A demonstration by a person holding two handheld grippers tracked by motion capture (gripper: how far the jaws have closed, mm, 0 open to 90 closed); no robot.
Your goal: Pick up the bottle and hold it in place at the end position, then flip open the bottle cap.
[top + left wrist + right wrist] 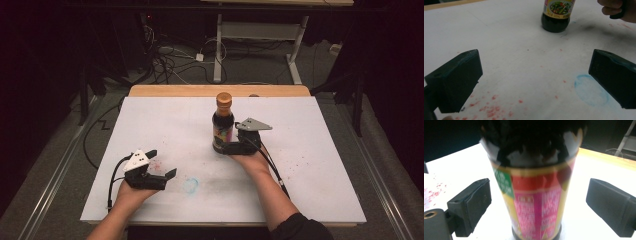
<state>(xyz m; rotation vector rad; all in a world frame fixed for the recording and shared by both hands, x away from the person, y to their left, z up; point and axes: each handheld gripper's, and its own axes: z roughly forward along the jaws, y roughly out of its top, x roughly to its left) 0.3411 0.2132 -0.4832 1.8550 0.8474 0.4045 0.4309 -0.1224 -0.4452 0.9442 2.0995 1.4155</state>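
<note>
Close before the right gripper (537, 202), the bottle (536, 195) stands upright between its spread jaws, both pads clear of the label; that near view shows the red and pink print but cuts off the top. From above, the high view adds the orange cap (224, 98) and places the bottle mid-table on the white sheet (165, 120). Left gripper (535, 80) hangs wide open over red speckles (489, 110) and a blue ring (590, 90).
</note>
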